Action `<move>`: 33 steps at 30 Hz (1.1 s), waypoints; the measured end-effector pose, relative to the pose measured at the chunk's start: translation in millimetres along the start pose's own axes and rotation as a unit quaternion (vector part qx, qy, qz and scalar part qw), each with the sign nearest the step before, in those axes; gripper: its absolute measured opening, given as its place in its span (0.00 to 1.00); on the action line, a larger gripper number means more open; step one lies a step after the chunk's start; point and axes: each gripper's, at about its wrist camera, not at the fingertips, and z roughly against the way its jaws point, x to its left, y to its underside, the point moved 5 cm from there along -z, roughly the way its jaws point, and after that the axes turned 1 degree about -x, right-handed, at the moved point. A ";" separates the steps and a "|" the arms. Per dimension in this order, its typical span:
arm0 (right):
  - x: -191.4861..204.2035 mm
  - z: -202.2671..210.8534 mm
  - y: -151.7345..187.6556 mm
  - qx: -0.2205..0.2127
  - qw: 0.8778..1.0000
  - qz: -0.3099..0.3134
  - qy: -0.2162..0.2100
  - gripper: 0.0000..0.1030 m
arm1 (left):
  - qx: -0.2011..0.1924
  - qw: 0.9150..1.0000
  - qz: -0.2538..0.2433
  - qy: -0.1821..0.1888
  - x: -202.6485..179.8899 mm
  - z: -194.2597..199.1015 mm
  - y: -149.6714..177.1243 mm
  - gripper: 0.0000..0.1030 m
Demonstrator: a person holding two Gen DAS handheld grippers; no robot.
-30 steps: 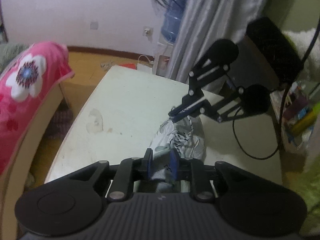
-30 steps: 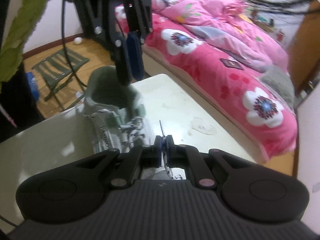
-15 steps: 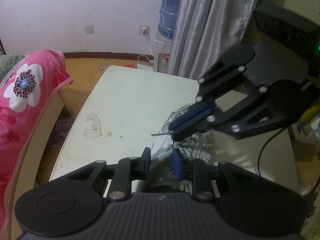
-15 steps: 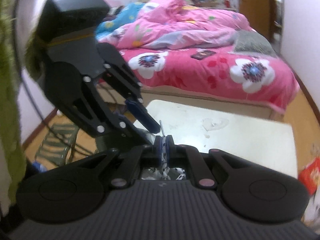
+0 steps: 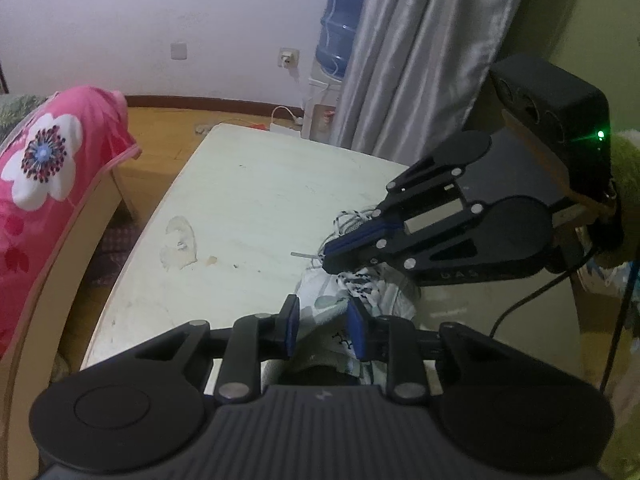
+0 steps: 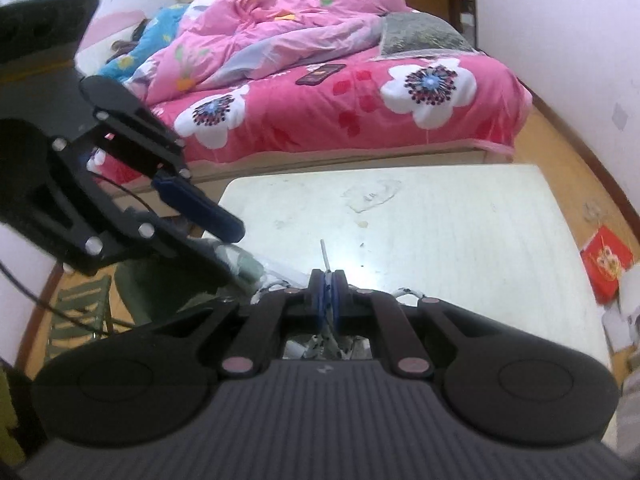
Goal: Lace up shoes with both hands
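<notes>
A grey and white shoe point(image 5: 394, 300) with a black-speckled white lace point(image 5: 362, 286) stands on the pale table point(image 5: 260, 200). My left gripper point(image 5: 324, 330) has the shoe's tongue point(image 5: 326, 320) between its blue pads; its jaws are opening and the fabric still fills the gap. My right gripper point(image 5: 326, 259) hovers just over the lacing, shut on the lace with the stiff tip point(image 5: 301, 255) sticking out. In the right wrist view the right gripper point(image 6: 327, 300) pinches the lace point(image 6: 328, 338), its tip point(image 6: 323, 252) pointing up. The left gripper's pad point(image 6: 200, 206) reaches in from the left over the shoe point(image 6: 240, 264).
A bed with a pink flowered quilt point(image 6: 360, 92) runs along the table's far side. A curtain point(image 5: 420, 60) and a blue water bottle point(image 5: 340, 20) stand beyond the table. A black cable point(image 5: 532, 300) lies by the shoe. A red packet point(image 6: 606, 264) lies on the floor.
My right gripper has rolled and dropped closer over the shoe, still holding the lace. The left pads stand a little wider apart around the tongue.
</notes>
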 end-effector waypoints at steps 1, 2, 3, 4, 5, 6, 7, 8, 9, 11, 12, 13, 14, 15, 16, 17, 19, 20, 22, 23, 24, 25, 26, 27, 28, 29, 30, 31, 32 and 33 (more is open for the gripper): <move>1.2 0.1 0.7 0.000 1.000 0.002 0.003 0.03 | 0.002 1.000 -0.004 0.000 -0.5 0.1 0.1 0.26; 3.4 0.0 1.2 0.001 1.000 0.008 0.008 0.03 | 0.002 1.000 -0.008 -0.002 -1.1 -0.1 0.3 0.27; 5.9 0.5 1.3 0.001 1.000 0.017 0.012 0.03 | 0.002 1.000 -0.011 -0.004 -1.7 -0.4 0.6 0.27; 8.3 1.1 1.4 0.001 1.000 0.026 0.017 0.03 | 0.002 1.000 -0.016 -0.007 -2.6 -0.7 0.5 0.27; 9.5 1.3 1.3 0.000 0.999 0.031 0.020 0.03 | -0.002 1.000 -0.019 -0.012 -3.6 -0.5 -0.4 0.25; 9.4 1.6 1.2 -0.001 0.999 0.031 0.022 0.03 | -0.005 1.000 -0.018 -0.015 -4.1 0.1 -1.4 0.23; 7.7 4.3 1.1 -0.004 0.999 0.030 0.023 0.03 | -0.008 1.000 -0.010 -0.019 -4.1 0.7 -2.7 0.22; 5.9 6.9 0.9 -0.007 0.999 0.028 0.024 0.03 | -0.010 1.000 0.000 -0.023 -3.2 1.4 -3.5 0.21; 3.9 10.7 0.0 -0.013 0.999 0.025 0.021 0.03 | -0.011 1.000 0.013 -0.026 -1.7 2.0 -4.4 0.21; -1.4 19.7 -3.9 -0.030 0.999 0.009 0.008 0.03 | -0.012 0.998 0.048 -0.029 3.4 2.2 -5.4 0.21; -4.1 24.2 -5.9 -0.038 0.999 0.001 0.001 0.03 | -0.014 0.997 0.063 -0.031 5.7 2.2 -5.6 0.21; -6.0 28.2 -7.9 -0.047 0.999 -0.005 -0.008 0.03 | -0.016 0.996 0.078 -0.033 8.0 2.2 -5.7 0.21; -7.7 30.7 -10.1 -0.053 0.998 -0.010 -0.020 0.03 | -0.019 0.995 0.093 -0.036 10.2 2.2 -5.9 0.22; -8.8 32.1 -12.0 -0.059 0.998 -0.014 -0.031 0.03 | -0.022 0.993 0.106 -0.040 12.5 2.2 -6.0 0.22; -9.7 32.3 -13.9 -0.065 0.997 -0.017 -0.040 0.03 | -0.025 0.992 0.117 -0.044 14.7 2.1 -6.2 0.23; -10.3 30.7 -15.3 -0.066 0.996 -0.023 -0.053 0.03 | -0.027 0.991 0.124 -0.048 16.6 2.1 -6.7 0.24; -9.6 25.4 -15.5 -0.066 0.995 -0.032 -0.071 0.03 | -0.031 0.989 0.137 -0.055 20.3 2.2 -7.9 0.24; -9.2 22.3 -13.6 -0.061 0.994 -0.036 -0.078 0.03 | -0.031 0.988 0.141 -0.054 21.7 2.1 -7.7 0.25; -8.2 14.9 -7.3 -0.041 0.995 -0.044 -0.077 0.03 | -0.028 0.987 0.149 -0.047 23.5 0.5 -5.9 0.27; -7.8 11.0 -3.3 -0.030 0.996 -0.047 -0.074 0.03 | -0.024 0.987 0.153 -0.040 23.8 -1.0 -4.1 0.29; -6.7 9.4 -0.6 -0.027 0.995 -0.052 -0.075 0.03 | -0.022 0.988 0.150 -0.032 22.6 -2.5 -2.9 0.29; -5.6 7.7 2.2 -0.024 0.995 -0.057 -0.076 0.03 | -0.019 0.989 0.144 -0.024 21.1 -3.9 -1.7 0.30; -4.5 5.8 3.3 -0.019 0.995 -0.060 -0.075 0.03 | -0.019 0.990 0.137 -0.021 19.9 -4.4 -0.7 0.30; -2.7 4.2 3.3 -0.014 0.996 -0.059 -0.071 0.03 | -0.020 0.991 0.130 -0.020 19.0 -4.2 -0.4 0.30; -1.1 3.7 2.2 -0.010 0.996 -0.059 -0.069 0.03 | -0.020 0.992 0.127 -0.017 19.3 -3.7 -0.2 0.30; -0.9 3.9 0.7 -0.008 0.995 -0.069 -0.070 0.03 | -0.020 0.992 0.125 -0.013 19.7 -3.1 0.0 0.30; -0.8 4.0 -0.8 -0.005 0.994 -0.078 -0.071 0.03 | -0.019 0.992 0.125 -0.008 20.9 -2.3 0.1 0.30; -0.6 4.2 -2.3 -0.003 0.994 -0.088 -0.071 0.03 | -0.017 0.993 0.120 -0.004 20.8 -2.3 0.5 0.31; -0.8 4.8 -4.0 -0.002 0.993 -0.096 -0.068 0.03 | -0.014 0.993 0.114 0.001 20.5 -2.4 0.9 0.32; -1.2 4.9 -3.7 -0.001 0.993 -0.100 -0.066 0.04 | -0.011 0.995 0.098 0.004 18.7 -2.2 1.2 0.33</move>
